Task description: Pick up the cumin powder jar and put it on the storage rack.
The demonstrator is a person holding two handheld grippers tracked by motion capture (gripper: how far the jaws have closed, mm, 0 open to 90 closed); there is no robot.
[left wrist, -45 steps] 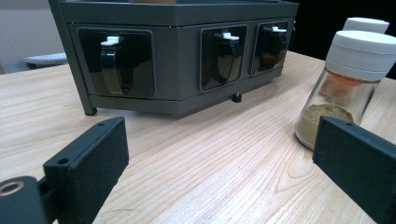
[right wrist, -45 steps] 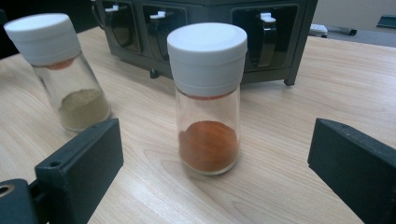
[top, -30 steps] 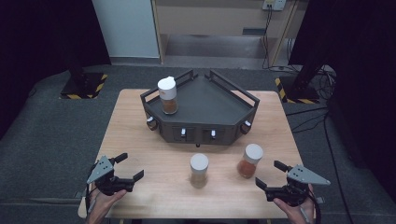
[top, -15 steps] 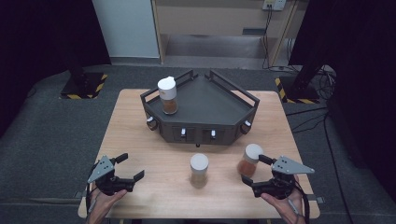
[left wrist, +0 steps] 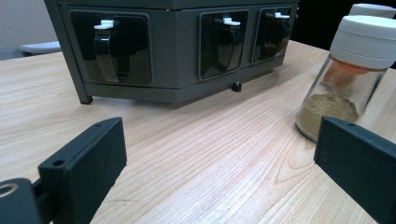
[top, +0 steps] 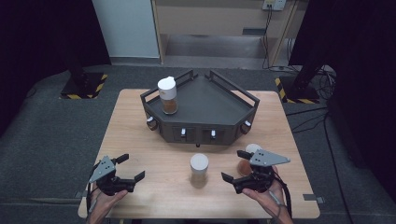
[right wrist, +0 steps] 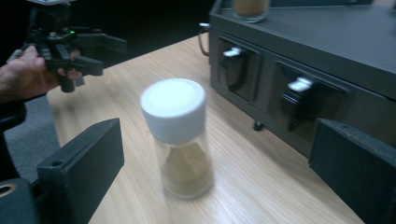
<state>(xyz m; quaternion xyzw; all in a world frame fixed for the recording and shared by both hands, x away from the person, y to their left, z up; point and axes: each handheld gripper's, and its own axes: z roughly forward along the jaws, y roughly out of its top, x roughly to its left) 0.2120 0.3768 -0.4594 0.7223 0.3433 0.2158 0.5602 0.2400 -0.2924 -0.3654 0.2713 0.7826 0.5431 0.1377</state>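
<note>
One spice jar (top: 167, 95) stands on the dark rack (top: 219, 105); two jars (top: 199, 169) (top: 248, 157) wait on the table (top: 140, 135). Right gripper (top: 237, 166) spread near the middle jar; left gripper (top: 132, 167) spread, idle. Likely two left.

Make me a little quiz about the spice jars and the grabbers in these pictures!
1. How many jars with white lids are there in all?
2. True or false: the left gripper is squeezing a jar.
3. What stands on top of the dark rack? A) a cup B) a jar C) a spoon

Key:
1. Three: one on the rack, a middle jar on the table, and one behind the right gripper.
2. False, its jaws are open and hold nothing.
3. B
</note>
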